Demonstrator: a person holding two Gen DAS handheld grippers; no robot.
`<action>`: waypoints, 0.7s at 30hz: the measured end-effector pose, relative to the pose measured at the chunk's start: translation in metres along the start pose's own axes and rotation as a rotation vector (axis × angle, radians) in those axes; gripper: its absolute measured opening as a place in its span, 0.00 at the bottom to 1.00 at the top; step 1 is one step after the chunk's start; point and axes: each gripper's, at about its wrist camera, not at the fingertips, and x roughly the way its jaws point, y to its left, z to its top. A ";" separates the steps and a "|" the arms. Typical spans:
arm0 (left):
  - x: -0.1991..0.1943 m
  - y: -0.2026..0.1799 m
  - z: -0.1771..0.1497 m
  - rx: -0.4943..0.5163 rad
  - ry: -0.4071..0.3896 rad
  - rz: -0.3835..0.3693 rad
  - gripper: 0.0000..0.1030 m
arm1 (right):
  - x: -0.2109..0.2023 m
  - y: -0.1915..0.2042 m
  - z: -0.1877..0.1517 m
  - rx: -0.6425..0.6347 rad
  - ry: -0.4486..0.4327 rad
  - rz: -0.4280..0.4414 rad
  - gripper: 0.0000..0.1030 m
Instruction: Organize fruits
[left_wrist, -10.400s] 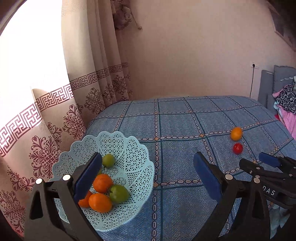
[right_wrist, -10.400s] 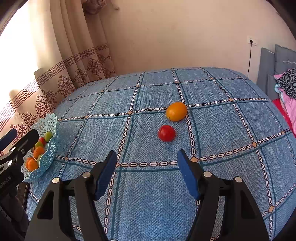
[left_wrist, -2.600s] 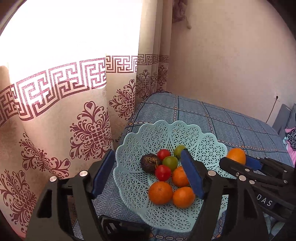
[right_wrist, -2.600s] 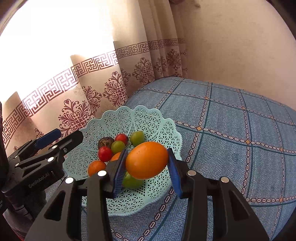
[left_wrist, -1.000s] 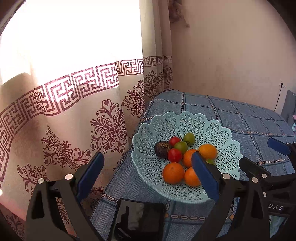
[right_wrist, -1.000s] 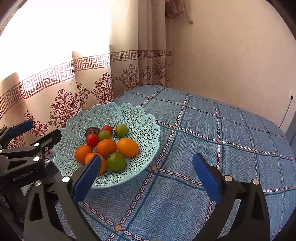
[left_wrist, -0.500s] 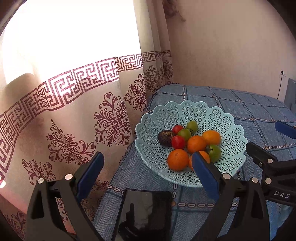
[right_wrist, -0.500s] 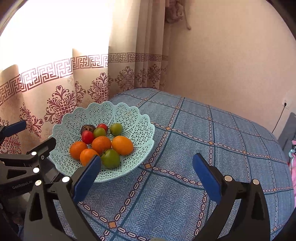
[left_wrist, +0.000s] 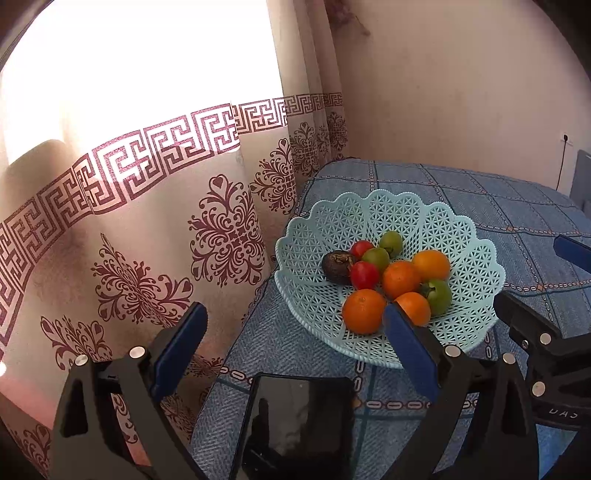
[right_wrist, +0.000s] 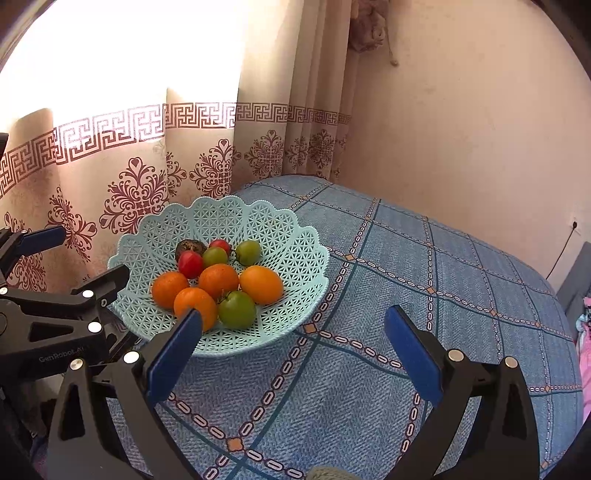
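A light blue basket (right_wrist: 295, 258) with lacy holes is seen on a bed (right_wrist: 461, 295), near the corner beside the curtain (right_wrist: 147, 166). The bed is covered with a blue blanket marked with crossing lines. All the fruits that can be seen are inside the basket, close together in the middle.

Four orange fruits are counted. The biggest, an egg-shaped orange fruit (right_wrist: 261, 284), lies on the side nearest the open bed. A round orange (right_wrist: 218, 280) is touching it. Two more oranges (right_wrist: 170, 288) are found at the near side of the pile. A big green tomato (right_wrist: 237, 309) is pressed against the egg-shaped fruit and the oranges. Behind them, two small red tomatoes (right_wrist: 190, 264) and two small green fruits (right_wrist: 248, 252) are seen. A dark, wrinkled fruit (right_wrist: 186, 246) sits at the far side, by the curtain.

The left gripper (left_wrist: 295, 354) is held low before the basket, and its blue fingers (left_wrist: 181, 350) are spread wide with nothing between them. A dark phone (left_wrist: 299, 424) is lying on the bed just under this gripper, close to the basket's near rim.

The right gripper (right_wrist: 291, 350) is held above the blanket, just beside the basket. Its blue fingers (right_wrist: 413, 354) are also spread wide, and nothing is held in them. One of its fingers is seen in front of the basket's near edge.

A bare pink wall (right_wrist: 461, 110) is seen behind the bed. Bright light is coming through the curtain.
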 end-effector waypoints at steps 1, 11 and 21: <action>0.001 0.000 0.000 0.001 0.001 0.000 0.94 | 0.000 0.000 0.000 -0.002 0.001 0.002 0.95; 0.004 0.001 0.000 0.021 0.001 -0.006 0.94 | 0.003 0.001 -0.003 -0.012 0.010 -0.014 0.95; 0.002 0.001 0.000 0.033 -0.003 -0.017 0.94 | 0.005 0.001 -0.004 -0.019 0.015 -0.015 0.95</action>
